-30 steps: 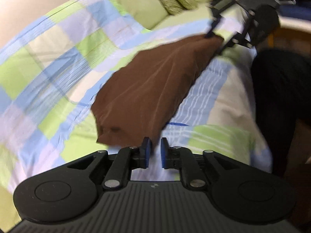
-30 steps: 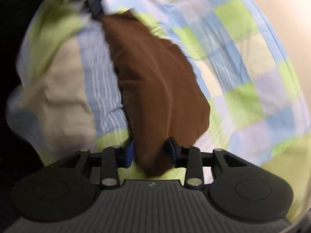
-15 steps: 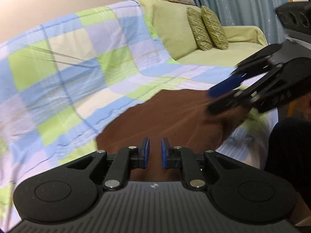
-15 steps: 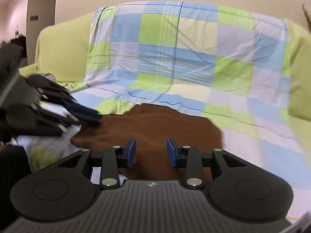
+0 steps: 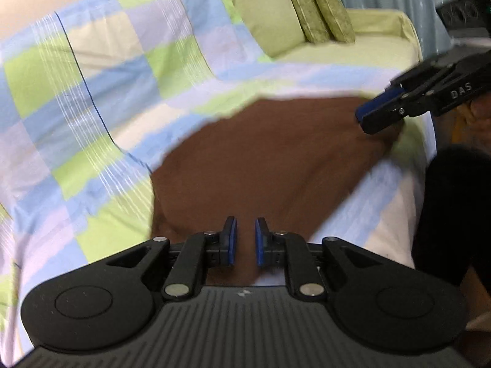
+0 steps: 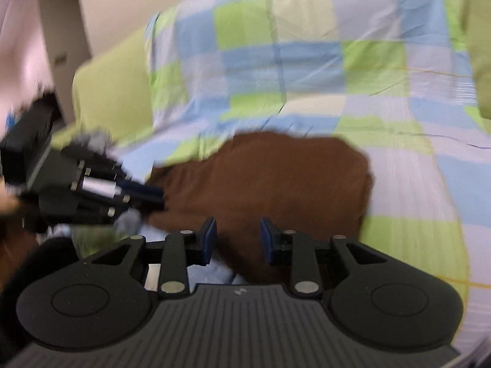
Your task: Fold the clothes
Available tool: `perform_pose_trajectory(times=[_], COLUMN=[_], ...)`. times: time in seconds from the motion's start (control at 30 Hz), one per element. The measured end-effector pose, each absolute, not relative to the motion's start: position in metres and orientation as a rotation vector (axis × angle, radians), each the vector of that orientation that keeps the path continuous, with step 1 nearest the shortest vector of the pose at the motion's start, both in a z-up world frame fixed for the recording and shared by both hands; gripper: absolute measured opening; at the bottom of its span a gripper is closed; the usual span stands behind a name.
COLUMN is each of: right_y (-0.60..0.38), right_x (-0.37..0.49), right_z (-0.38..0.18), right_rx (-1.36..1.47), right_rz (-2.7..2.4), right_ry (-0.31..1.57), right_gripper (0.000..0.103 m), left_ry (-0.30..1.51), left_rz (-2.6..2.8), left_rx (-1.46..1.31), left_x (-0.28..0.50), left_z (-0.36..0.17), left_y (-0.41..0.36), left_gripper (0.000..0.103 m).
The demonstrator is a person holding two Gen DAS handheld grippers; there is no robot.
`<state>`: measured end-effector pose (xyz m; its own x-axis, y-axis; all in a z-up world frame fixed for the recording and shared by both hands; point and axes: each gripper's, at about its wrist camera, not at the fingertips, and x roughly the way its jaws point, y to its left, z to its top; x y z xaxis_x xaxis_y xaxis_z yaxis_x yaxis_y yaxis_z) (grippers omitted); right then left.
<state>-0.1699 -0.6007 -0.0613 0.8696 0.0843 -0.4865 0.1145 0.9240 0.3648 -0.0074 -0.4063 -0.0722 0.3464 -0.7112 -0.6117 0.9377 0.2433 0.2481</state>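
Cloth [image 5: 270, 165], brown, spread flat over checked sheet [image 5: 101, 122], likely laid out for taking up at both ends and folding. Directly under and ahead of left gripper [image 5: 244, 233], near edge showing through the narrow gap between the pads, pinched or not impossible to tell. Other end at right gripper [image 6: 236, 230], jaws closing with cloth between them, pads not visibly pressing on it; seemingly one end per gripper, to keep the coming fold even.
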Motion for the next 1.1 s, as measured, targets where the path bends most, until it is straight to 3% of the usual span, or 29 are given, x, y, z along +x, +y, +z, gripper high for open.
perform_pose_trajectory(times=[0.17,0.37,0.4,0.47,0.67,0.7,0.73,0.8,1.1], right_y=[-0.642,-0.671,-0.684,-0.706,-0.725,-0.725,-0.723,-0.718,-0.681], right_x=[-0.143,-0.107,-0.111,-0.119,-0.153,-0.163,-0.174,-0.194,-0.235], right_z=[-0.061,-0.095,-0.104,-0.108,-0.092,-0.089,-0.086,-0.087,-0.123], right_rx=[0.385,0.326,0.329,0.385,0.560,0.619,0.677,0.786,1.108], right_rz=[-0.088,-0.081,-0.112,-0.153,-0.227,-0.227,-0.228,-0.238,-0.198], right_ry=[0.513,0.640,0.669,0.673,0.608,0.581,0.554,0.508,0.443], right_gripper=[0.028,0.026,0.026,0.040,0.038,0.038,0.038,0.039,0.044], left_ry=[0.405,0.488,0.497,0.520,0.486,0.474,0.464,0.470,0.595], left_rz=[-1.183,-1.118,-1.108,-1.060,-1.128,-1.180,-1.234,-1.367,-1.652], left_rx=[0.625,0.714,0.701,0.684,0.660,0.655,0.651,0.664,0.930], left_x=[0.023,0.058,0.063,0.077,0.089,0.090,0.091,0.092,0.093], left_z=[-0.075,-0.116,-0.115,-0.114,-0.074,-0.064,-0.055,-0.040,-0.078], left_y=[-0.448,-0.452,-0.446,-0.432,-0.435,-0.443,-0.452,-0.481,-0.609], left_gripper=[0.017,0.022,0.022,0.022,0.022,0.029,0.043,0.057,0.058])
